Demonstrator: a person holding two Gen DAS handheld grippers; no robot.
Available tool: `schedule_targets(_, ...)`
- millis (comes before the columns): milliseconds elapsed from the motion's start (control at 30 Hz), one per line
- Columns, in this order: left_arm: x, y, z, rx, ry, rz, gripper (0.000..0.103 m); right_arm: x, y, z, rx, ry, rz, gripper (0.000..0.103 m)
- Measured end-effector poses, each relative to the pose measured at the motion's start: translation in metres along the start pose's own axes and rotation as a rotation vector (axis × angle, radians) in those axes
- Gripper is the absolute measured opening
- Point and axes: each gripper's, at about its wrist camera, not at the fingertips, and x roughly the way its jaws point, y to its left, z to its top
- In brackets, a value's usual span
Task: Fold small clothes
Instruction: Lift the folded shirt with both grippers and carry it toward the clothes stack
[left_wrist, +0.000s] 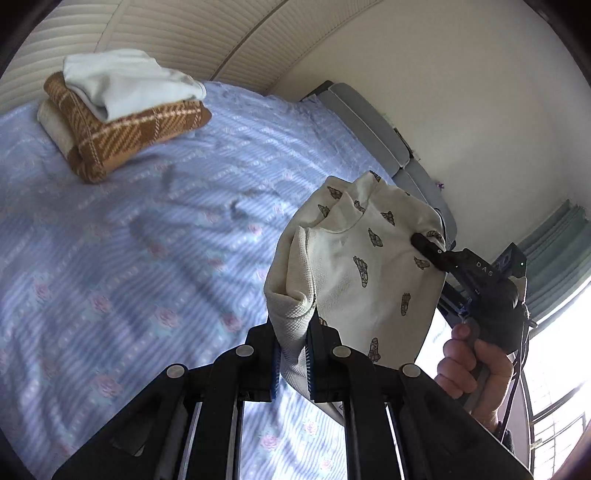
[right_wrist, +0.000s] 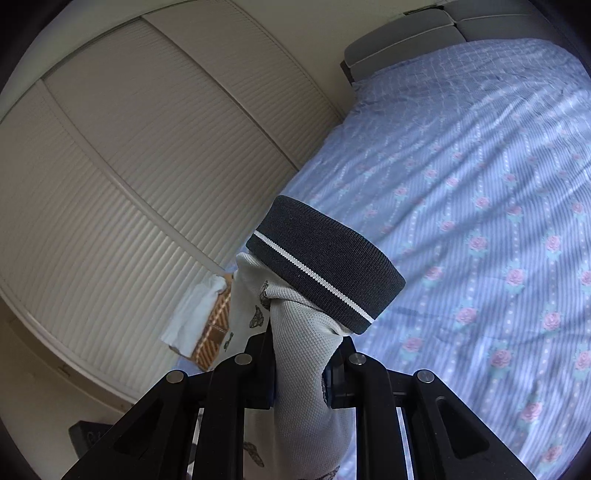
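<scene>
A small cream knitted garment with dark printed motifs (left_wrist: 354, 266) is held off the bed between both grippers. The left gripper (left_wrist: 293, 365) is closed on a bunched edge of the fabric, which is pinched between its two black fingers (left_wrist: 263, 363) and rises ahead of them. In the left wrist view, the right gripper (left_wrist: 424, 242) is seen ahead and to the right of these fingers, clamped on the far edge of the same garment, its handle gripped by a hand (left_wrist: 469, 365). In the right wrist view, the right gripper (right_wrist: 301, 365) is shown closed on a fold of cream fabric; a dark grey ribbed band with a white stripe (right_wrist: 325, 262) stands just beyond the fingers (right_wrist: 263, 363). A blue striped floral bedsheet (left_wrist: 129, 240) lies below the garment. A folded brown-and-cream plaid cloth (left_wrist: 122, 133) with a folded white cloth (left_wrist: 125, 83) on top rests on the sheet, well beyond and left of the left fingers.
</scene>
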Motion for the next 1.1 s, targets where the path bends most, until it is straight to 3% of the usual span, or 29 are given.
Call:
schedule_targets(267,-0.062,0.055,0.099,0.008,-0.119,0.053,0.012,0.079,0.108,0.025,-0.063,0.009,0.097,0.019)
schedule_targets(567,-0.104,0.138,0.211,0.008,-0.207,0.152,0.012,0.214,0.219,0.048,-0.100,0.060,0.177,0.019)
schedule_targets(700,-0.092,0.180,0.237,-0.004,-0.176,0.189,0.012,0.275,0.225,0.045,-0.071,0.115,0.168,0.019)
schedule_targets(833,-0.064,0.217,0.245,-0.026,-0.137,0.221,0.013,0.323,0.205,0.035,-0.049,0.179,0.122,0.019)
schedule_targets(1100,-0.029,0.257,0.235,-0.067,-0.102,0.231,0.014,0.361,0.169,0.010,-0.049,0.215,0.037,0.022)
